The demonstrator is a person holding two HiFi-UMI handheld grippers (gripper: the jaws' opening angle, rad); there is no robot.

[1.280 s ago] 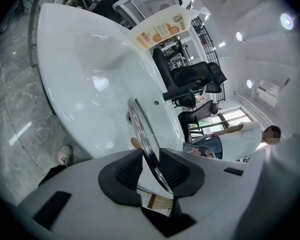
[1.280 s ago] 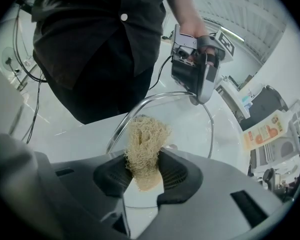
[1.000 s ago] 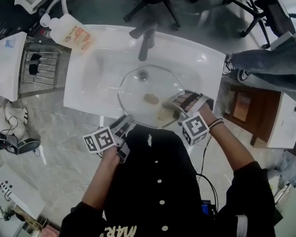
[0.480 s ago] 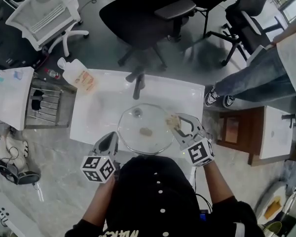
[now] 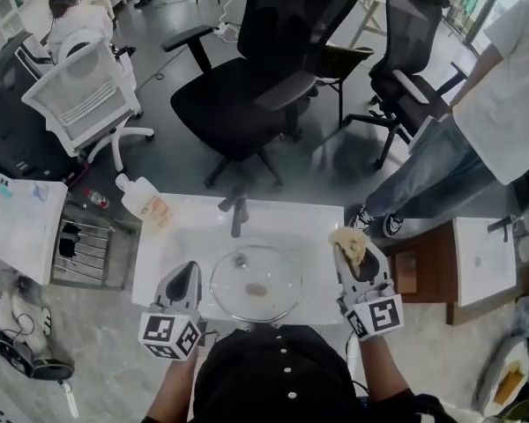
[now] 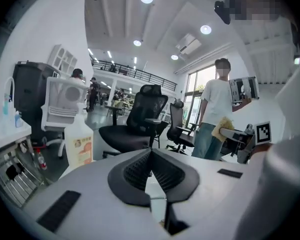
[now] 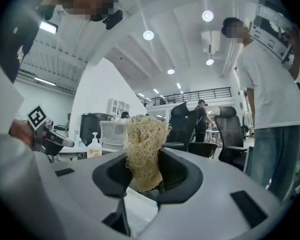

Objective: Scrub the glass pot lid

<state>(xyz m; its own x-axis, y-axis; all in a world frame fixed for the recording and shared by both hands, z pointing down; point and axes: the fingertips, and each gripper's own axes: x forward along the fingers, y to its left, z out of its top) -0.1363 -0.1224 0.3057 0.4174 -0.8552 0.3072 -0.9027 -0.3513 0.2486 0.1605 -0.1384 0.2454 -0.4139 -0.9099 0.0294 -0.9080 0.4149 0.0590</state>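
Right tongs (image 7: 146,176) pinching scrubber (image 7: 144,139), lower end hidden

At the white sink's (image 5: 154,256) far left corner a soap bottle (image 5: 146,206) lying tilted, at its far edge a dark faucet (image 5: 237,214), just left a wire rack (image 5: 81,245), beyond it black office chairs (image 5: 247,86) and a white mesh chair (image 5: 88,91), at right a person in jeans (image 5: 441,166).
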